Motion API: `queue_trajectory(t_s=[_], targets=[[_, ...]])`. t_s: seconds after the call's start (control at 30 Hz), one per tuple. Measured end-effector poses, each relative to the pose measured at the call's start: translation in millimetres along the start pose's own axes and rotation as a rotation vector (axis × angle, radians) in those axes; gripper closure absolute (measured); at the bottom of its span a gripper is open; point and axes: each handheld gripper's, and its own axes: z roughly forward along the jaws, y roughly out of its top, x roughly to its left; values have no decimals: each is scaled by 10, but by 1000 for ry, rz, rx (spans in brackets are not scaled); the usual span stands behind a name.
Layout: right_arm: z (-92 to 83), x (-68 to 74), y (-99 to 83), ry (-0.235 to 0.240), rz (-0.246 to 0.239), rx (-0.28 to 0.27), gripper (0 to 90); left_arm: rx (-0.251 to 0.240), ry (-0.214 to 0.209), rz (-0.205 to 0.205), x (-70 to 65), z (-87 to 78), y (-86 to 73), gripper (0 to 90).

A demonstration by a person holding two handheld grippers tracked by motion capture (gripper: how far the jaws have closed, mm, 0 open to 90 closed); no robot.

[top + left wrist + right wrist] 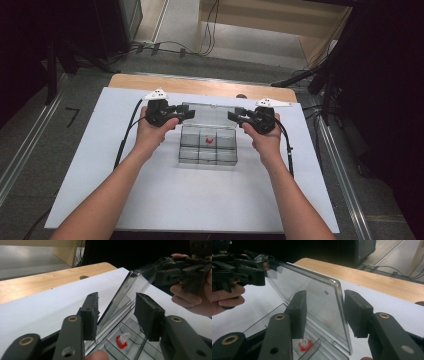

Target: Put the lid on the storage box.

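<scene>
Working the clear lid [210, 114] of the compartment box [208, 149], I have it propped up at a slant on its far hinge, with the box sitting mid-desk on the white sheet [100, 165].

On the left, my left claw [186, 114] reaches in at the lid's left edge. In the left gripper view the lid's edge [120, 302] runs up between the two black pads [91, 315], which stand spread with daylight either side; the left pad is close to the plastic, but I cannot tell whether it touches, so I don't count this as a pinch. Below, in a middle compartment, sits a small red-and-white piece [122, 340].

On the right, my right claw [236, 117] meets the lid's right edge. In the right gripper view the lid's edge [340, 315] stands between spread pads [298, 312], none pressing on it.

I judge the step to be swinging the lid, either fully open or shut; which, I can't say. The next move calls for both claws to close on the edges evenly, then turn together about the hinge, so the thin plastic doesn't twist or the box skid on the desk [200, 86].
</scene>
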Motion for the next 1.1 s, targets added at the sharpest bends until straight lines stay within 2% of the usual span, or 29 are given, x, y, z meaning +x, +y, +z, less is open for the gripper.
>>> queue_trajectory(t_s=[0.17,0.4,0.63,0.8,0.93,1.1], targets=[[-37,62,-22,4,-18,7,522,12,-13,21,-89,-67,-10,390],[-78,109,-74,10,-26,6,514,-17,-22,13,-131,-228,-6,384],[-112,147,-154,16,-27,-8,495,-47,-46,11,-214,-413,71,378],[-132,177,-199,14,-34,-9,480,-60,-59,10,-249,-515,109,426],[-143,212,-236,6,-44,-9,466,-77,-67,-8,-236,-570,116,500],[-161,260,-307,0,-62,-3,443,-74,-83,-26,-213,-588,90,575]])
